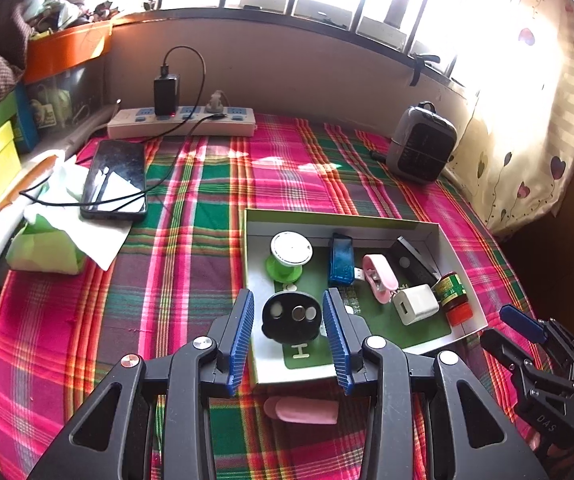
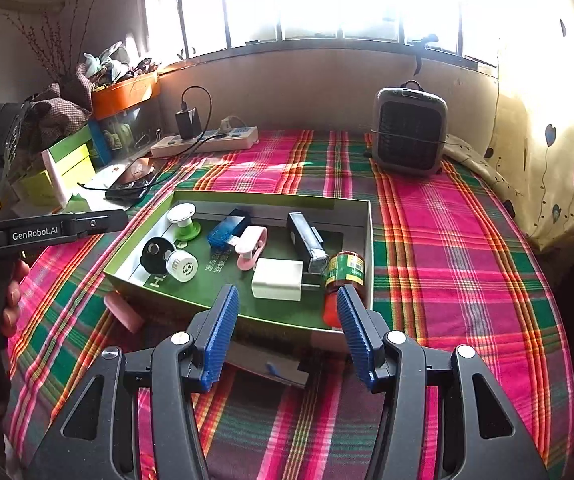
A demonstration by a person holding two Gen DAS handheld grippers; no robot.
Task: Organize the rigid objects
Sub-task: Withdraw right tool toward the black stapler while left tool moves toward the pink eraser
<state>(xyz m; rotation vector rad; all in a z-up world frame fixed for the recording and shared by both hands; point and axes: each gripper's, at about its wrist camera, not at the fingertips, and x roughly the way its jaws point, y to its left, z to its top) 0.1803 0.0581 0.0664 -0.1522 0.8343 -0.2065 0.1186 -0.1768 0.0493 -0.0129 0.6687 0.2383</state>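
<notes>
A shallow green-lined box [image 1: 327, 216] [image 2: 271, 196] lies on the plaid cloth. It holds a black round part [image 1: 292, 316] [image 2: 155, 254], a green spool [image 1: 290, 256], a blue USB device [image 1: 341, 260], a pink clip [image 1: 381, 282], a black bar [image 2: 307, 244], a white charger cube [image 1: 415, 304] [image 2: 278, 284] and a red-capped jar [image 1: 453, 296] [image 2: 343, 276]. My left gripper [image 1: 289, 300] hangs open above the black round part without touching it. My right gripper [image 2: 287, 296] is open at the box's near edge. A pink oblong piece [image 1: 301, 410] [image 2: 123, 312] lies outside the box.
A phone [image 1: 115, 176] on a cable, a power strip [image 1: 181, 120] and a tissue pack [image 1: 47, 244] sit at far left. A small grey heater [image 2: 409, 132] stands at the back right. Stacked boxes line the left side; a curtain hangs on the right. A white card [image 2: 267, 364] lies under my right gripper.
</notes>
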